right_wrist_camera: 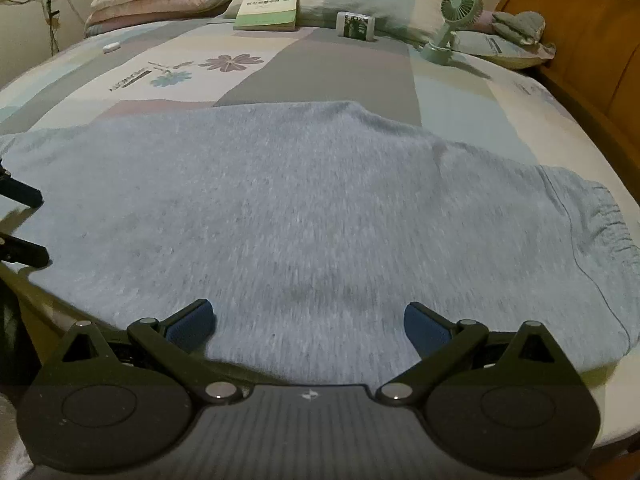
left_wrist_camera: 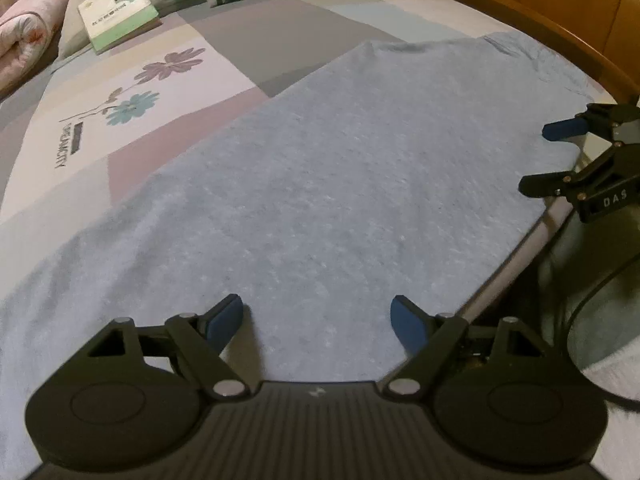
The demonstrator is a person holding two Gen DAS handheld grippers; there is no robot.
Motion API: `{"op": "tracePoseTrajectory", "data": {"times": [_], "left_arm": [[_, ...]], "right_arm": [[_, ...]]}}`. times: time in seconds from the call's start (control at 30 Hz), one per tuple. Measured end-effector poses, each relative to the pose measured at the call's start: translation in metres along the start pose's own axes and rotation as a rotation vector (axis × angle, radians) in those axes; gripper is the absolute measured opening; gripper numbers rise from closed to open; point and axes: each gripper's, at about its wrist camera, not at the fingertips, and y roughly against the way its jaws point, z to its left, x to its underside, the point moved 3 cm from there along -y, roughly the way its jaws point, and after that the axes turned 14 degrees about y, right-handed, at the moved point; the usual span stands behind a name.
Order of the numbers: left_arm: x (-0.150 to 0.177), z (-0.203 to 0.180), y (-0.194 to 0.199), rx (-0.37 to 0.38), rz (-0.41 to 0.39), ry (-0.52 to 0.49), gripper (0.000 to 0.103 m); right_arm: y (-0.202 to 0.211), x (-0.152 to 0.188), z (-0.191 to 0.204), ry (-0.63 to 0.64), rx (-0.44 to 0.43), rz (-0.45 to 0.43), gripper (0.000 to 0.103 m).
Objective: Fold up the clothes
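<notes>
Blue-padded hand-held gripper point(left_wrist_camera: 318, 322) open wide over garment point(left_wrist_camera: 320, 168).

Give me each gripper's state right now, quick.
Left gripper: open, holding nothing, over the grey-blue garment.
Right gripper: open, holding nothing, over the same garment.
</notes>
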Motion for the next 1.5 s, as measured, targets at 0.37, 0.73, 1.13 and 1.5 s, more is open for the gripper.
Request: {"op": "tracePoseTrajectory", "data": {"times": [0.37,0.73,1.13,1.5], "left_arm": [[0.007,0.060,0.003,-0.109,0.004,0.150,0.082],[0.009,0.136,0.034,-0.109,-0.092,0.277,0.083],[0.050,0.223,0.052,-0.222,-0.094,0.510,0.083],[0.105,0.220,0.086,-0.137,-0.143,0.613,0.085]], "right_arm": [[-0.001,0.003,-0.019,-0.070,0.059,0.019,0.103],[0.002,-0.009,-0.013,-0.050,0.046,0.031,0.103],[0.001,-0.014,-0.007,-0.057,0.058,0.067,0.103],[-0.002,-0.039,0.023,0.024,0.017,0.051,0.103]]}}
